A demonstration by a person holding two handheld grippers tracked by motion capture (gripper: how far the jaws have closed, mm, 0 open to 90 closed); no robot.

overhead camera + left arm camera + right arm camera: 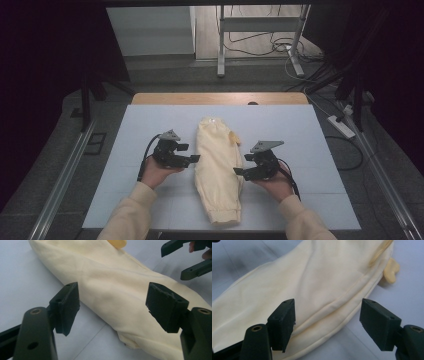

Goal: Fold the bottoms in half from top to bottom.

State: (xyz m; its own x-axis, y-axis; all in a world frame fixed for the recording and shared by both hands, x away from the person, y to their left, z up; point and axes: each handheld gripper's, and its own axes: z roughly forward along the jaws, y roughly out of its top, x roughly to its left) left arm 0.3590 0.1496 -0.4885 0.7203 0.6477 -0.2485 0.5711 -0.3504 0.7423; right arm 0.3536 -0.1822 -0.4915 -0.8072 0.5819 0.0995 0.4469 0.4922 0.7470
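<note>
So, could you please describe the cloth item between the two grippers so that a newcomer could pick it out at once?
Start at the white table top in the high view. Along its middle, running away from the person, lies a folded pale yellow garment, between the left gripper and the right gripper. It is the sole soft, yellow thing there; both grippers are black and hard.

Your forearms are coming in from the bottom, angling outward. Your left hand (156, 172) is holding the left gripper (192, 158), jaws standing apart and pointing inward. Your right hand (276, 184) is holding the right gripper (240, 171), jaws likewise apart, facing it.
</note>
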